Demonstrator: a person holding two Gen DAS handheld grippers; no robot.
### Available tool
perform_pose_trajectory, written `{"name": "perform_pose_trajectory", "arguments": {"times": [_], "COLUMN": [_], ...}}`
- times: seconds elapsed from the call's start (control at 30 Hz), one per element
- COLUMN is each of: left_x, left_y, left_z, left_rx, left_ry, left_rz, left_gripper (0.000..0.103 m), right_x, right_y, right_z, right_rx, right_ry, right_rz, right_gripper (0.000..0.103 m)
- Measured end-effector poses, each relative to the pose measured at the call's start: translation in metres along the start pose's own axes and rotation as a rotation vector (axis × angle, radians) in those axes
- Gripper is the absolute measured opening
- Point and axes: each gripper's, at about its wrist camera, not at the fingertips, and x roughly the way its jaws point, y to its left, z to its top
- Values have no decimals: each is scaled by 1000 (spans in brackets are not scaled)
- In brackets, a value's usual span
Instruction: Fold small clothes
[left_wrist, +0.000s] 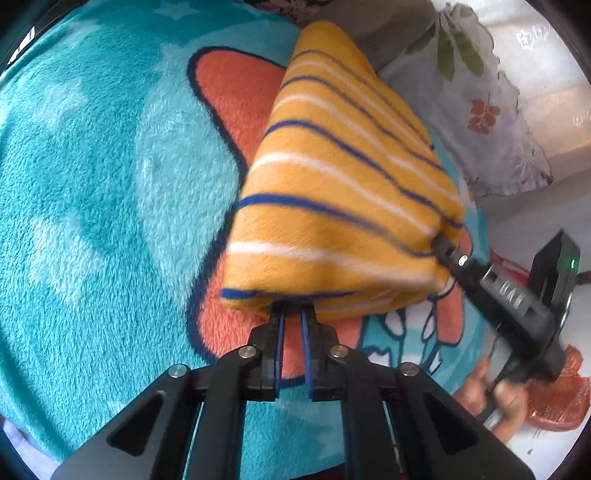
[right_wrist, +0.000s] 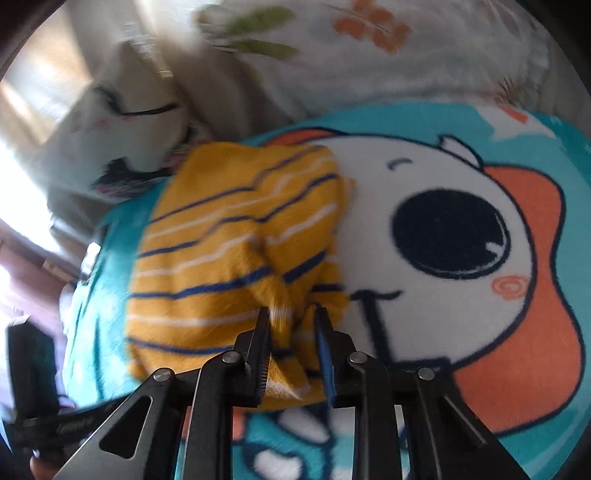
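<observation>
Left wrist view: left gripper (left_wrist: 294, 310) pinched tight on the near folded edge of the yellow striped garment (left_wrist: 343, 192), fingertips buried in the fabric. Garment is mustard yellow with navy and white stripes, lifted and stretched taut over the teal cartoon fleece blanket (left_wrist: 92, 184). Right gripper (left_wrist: 441, 245) enters from the right edge and bites the garment's right corner; a hand (left_wrist: 495, 395) shows behind it at lower right, blurred.

Right wrist view: right gripper (right_wrist: 291, 314) narrowed around a bunched corner of the garment (right_wrist: 221, 251), cloth filling the gap between the blue pads (right_wrist: 325, 347). Rest of garment lies to the left and beyond, rumpled, over the blanket (right_wrist: 517, 332) printed with a big-eyed cartoon face. Floral sheet (right_wrist: 369, 55) past the blanket's far edge. Picture blurred.
</observation>
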Motion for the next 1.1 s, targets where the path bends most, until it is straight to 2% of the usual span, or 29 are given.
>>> {"name": "perform_pose_trajectory", "arguments": {"times": [0.07, 0.13, 0.17, 0.23, 0.37, 0.5, 0.53, 0.57, 0.63, 0.67, 0.7, 0.77, 0.8, 0.83, 0.87, 0.9, 0.93, 1.03, 1.07, 1.1], "left_x": [0, -4, -7, -14, -30, -39, -42, -44, -50, -53, -56, -62, -63, -63, -63, -61, -60, -59, -59, -59], "left_y": [-2, -2, -1, 1, 6, 15, 18, 21, 24, 26, 26, 27, 28, 29, 31, 29, 28, 22, 18, 14], "left_z": [-1, -1, -1, -1, -6, -7, -6, -6, -6, -7, -8, -9, -9, -10, -10, -11, -11, -13, -13, -13], "left_rx": [9, 12, 15, 15, 12, -33, -43, -54, -67, -69, -69, -73, -77, -82, -87, -90, -90, -59, -47, -27], "left_ry": [1, -3, -5, -10, -26, -41, -46, -52, -63, -71, -80, -102, -106, -109, -108, -105, -99, -101, -107, -115], "left_rz": [5, -7, -10, -16, -31, -15, -9, 1, 4, 4, 4, 3, 0, -5, -10, -9, -3, 34, 44, 61], "left_gripper": [8, 8, 8, 8, 9, 20, 21, 21, 21, 22, 25, 31, 32, 32, 32, 32, 33, 39, 40, 44], "right_x": [-3, -20, -27, -44, -54, -26, -20, -14, -9, -10, -11, -15, -18, -19, -20, -22, -22, -24, -30, -35], "right_y": [-11, -11, -10, -11, -1, 22, 24, 27, 23, 15, 6, -21, -37, -52, -62, -74, -82, -92, -92, -90], "right_z": [5, 7, 7, 2, -12, -31, -36, -37, -35, -30, -27, -21, -19, -17, -15, -12, -8, -7, -8, -7], "right_rx": [53, 33, 18, -13, -173, -373, -408, -423, -360, -272, -190, 40, 154, 234, 273, 283, 258, 204, 184, 172], "right_ry": [8, -4, -8, -27, -47, -36, -38, -24, 36, 92, 146, 250, 275, 276, 267, 243, 216, 180, 164, 143], "right_rz": [48, 138, 152, 178, 162, 49, 29, 34, 112, 203, 290, 516, 634, 696, 694, 630, 517, 206, 154, 146], "right_gripper": [26, 32, 46, 58, 63, 63, 56, 30, 13, 7, 6, 6, 6, 6, 6, 6, 10, 11, 11, 11]}}
